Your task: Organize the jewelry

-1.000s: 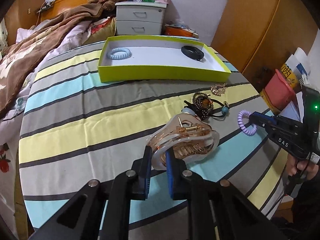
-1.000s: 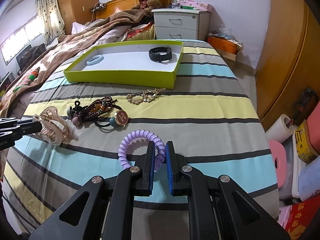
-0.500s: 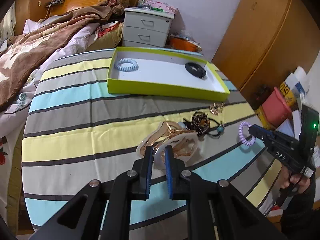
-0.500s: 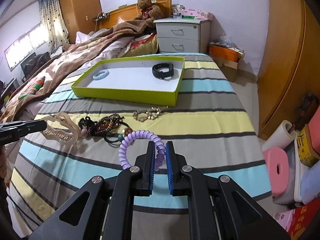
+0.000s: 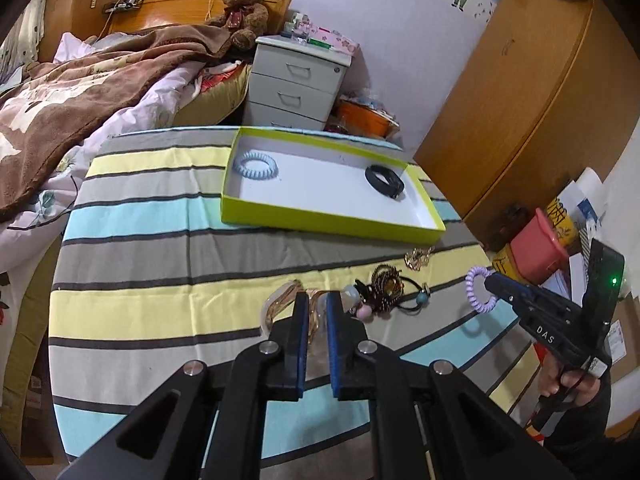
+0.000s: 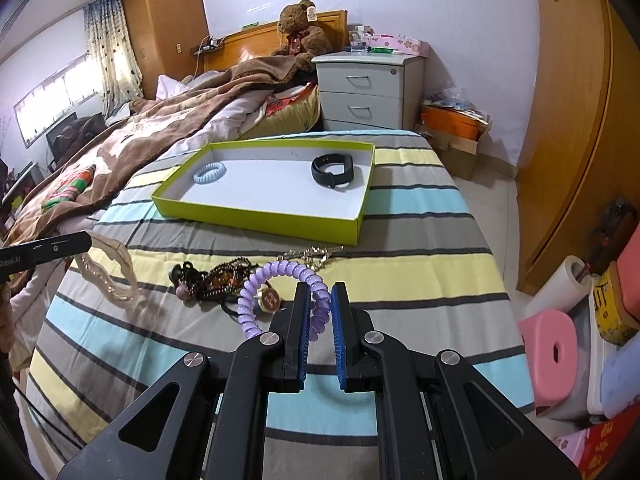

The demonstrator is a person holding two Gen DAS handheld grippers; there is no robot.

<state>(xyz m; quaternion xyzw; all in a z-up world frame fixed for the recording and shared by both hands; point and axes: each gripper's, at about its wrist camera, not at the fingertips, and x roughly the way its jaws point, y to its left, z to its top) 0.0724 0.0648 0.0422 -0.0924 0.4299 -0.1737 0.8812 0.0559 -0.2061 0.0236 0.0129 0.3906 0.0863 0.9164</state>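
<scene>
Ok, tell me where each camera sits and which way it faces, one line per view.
Left wrist: rides the left gripper, facing across the striped bed to the green tray; shows its fingers on the hair claw, plus the right gripper and hand.
Right wrist: rides the right gripper, facing the tray; its fingers grip the purple coil tie.
Shared: tray, nightstand.

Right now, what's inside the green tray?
Inside the green tray: a light blue coil hair tie near the left end and a black wristband toward the right. The rest of the white floor shows bare; nothing covers it in either view.
</scene>
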